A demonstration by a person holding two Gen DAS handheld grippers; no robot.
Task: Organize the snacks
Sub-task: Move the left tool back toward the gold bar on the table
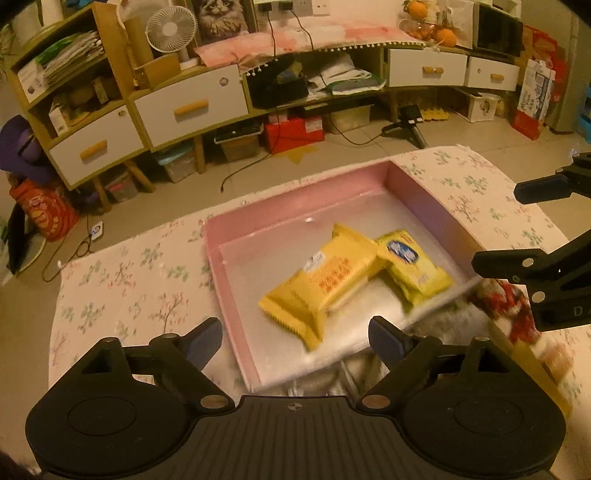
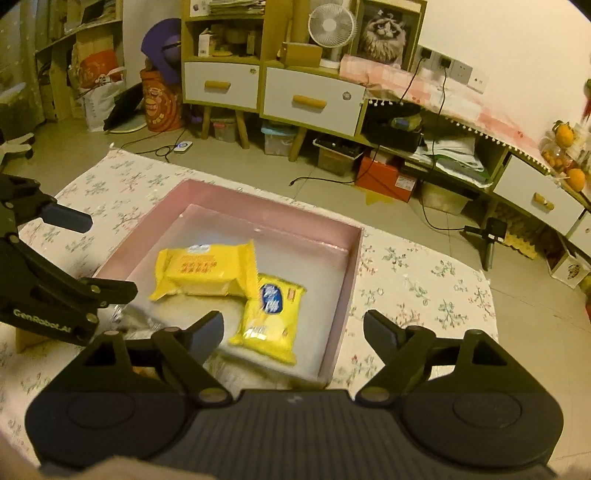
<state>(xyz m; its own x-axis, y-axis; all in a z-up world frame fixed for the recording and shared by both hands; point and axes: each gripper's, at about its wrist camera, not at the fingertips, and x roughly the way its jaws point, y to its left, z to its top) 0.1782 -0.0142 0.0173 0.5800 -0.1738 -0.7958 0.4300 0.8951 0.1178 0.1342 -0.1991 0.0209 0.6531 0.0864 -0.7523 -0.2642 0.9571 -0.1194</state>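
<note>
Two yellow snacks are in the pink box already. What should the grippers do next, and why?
Probably the left gripper should dip toward the loose packets beside the pink box. Both grippers are open and empty, and those packets still lie outside.

Black grippers; dark blue fingers (image 1: 386, 339); silver screws

A floral tablecloth (image 1: 122, 273) covers the table. Behind it, a long low cabinet with white drawers (image 1: 190, 107) lines the wall, carrying a small white fan (image 1: 170, 27), a cat picture (image 1: 221, 16) and what look like oranges (image 1: 445, 36). A red box (image 1: 293, 134) sits underneath on the tiled floor (image 1: 480, 133).
</note>
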